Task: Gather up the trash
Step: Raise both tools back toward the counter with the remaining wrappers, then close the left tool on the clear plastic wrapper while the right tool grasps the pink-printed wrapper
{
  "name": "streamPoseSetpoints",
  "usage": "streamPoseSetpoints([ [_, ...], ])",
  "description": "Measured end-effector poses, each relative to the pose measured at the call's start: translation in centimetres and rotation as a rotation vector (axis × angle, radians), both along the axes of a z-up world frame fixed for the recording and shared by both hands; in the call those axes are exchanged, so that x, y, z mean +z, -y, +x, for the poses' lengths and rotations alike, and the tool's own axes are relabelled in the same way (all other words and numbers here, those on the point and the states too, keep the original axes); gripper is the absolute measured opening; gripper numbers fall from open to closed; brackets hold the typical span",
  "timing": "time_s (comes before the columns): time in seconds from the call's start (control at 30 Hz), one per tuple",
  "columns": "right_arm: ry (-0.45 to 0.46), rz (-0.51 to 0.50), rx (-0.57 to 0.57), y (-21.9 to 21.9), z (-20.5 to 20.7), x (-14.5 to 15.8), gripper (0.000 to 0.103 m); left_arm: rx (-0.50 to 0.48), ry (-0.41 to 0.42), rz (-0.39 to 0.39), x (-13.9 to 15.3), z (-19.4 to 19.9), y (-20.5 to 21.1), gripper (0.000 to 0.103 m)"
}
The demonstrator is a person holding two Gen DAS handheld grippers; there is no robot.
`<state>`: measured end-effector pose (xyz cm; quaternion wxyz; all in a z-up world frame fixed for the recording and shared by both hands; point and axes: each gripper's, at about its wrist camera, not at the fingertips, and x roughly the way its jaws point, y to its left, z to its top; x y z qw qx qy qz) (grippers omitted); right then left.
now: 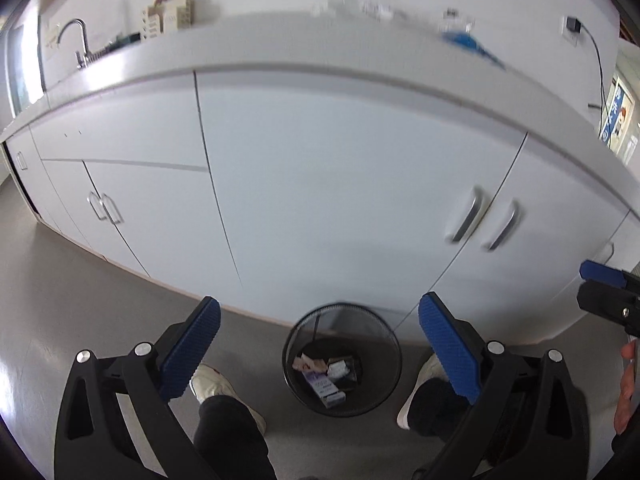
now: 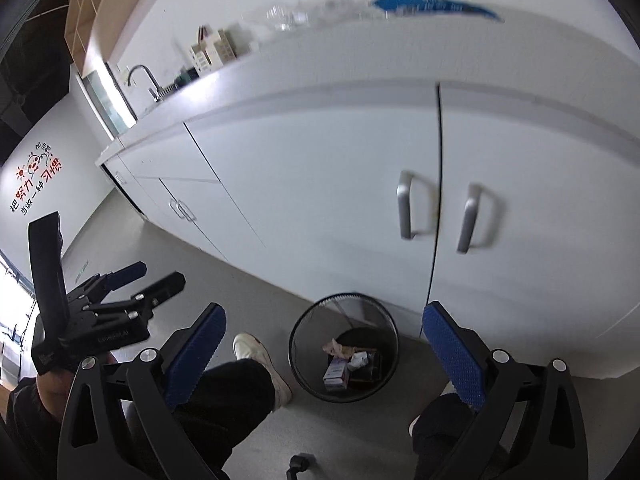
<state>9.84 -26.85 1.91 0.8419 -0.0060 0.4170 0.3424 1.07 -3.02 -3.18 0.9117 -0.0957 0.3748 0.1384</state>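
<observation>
Item: black mesh wastebasket [image 1: 341,360], round, upright on the grey floor [image 1: 80,312], just beside the base of the white cabinet run [image 1: 320,180], below and left of the paired handles [image 1: 482,218]. Mouth faces straight up; long axis vertical, no tilt. Probably parked against the cabinet foot to sit within a drop's reach under the counter's front edge.

Contents: collected trash [image 1: 326,374] on the basket bottom — a purple-and-white carton lying flat, long axis running from centre toward the near wall; crumpled paper and small wrappers beside it. Exact count not readable.

Left gripper [image 1: 320,354]: blue pads spread wide, nothing between them, basket framed in the gap far below. Pointed downward at a slant toward the basket.

Right gripper [image 2: 324,356]: pads likewise spread wide, empty, same slant, basket in the gap.

Judged purpose of pose: both tools held high and unloaded above the bin, consistent with a search for further litter.

Counter [image 1: 280,40]: blue item [image 1: 472,46] at the front edge, blurred, long axis along the edge; clear glassware [image 2: 288,16] behind it; boxes [image 1: 168,14] and a tap [image 1: 76,40] toward the far end.

Person: pale shoes [image 1: 218,390] planted either side of the basket.
</observation>
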Motion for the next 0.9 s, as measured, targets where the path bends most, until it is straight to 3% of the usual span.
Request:
streamPoseSetpoints([
  [0.23,0.114,0.066,0.032,2.2,-0.7,7.8,0.099,0.043,0.096,-0.018,8.1,-0.4,-0.1,0.099],
  [0.47,0.186,0.121,0.045,2.0,3.6,14.2,0.099,0.042,0.145,-0.040,12.4,2.8,-1.9,0.099],
  [0.6,0.207,0.117,0.050,0.3,7.6,16.1,0.099,0.025,0.154,-0.023,14.0,6.5,-3.3,0.099],
  [0.9,0.212,0.115,0.055,-5.4,16.9,16.8,0.099,-0.028,0.151,-0.004,15.1,16.3,-6.5,0.099],
])
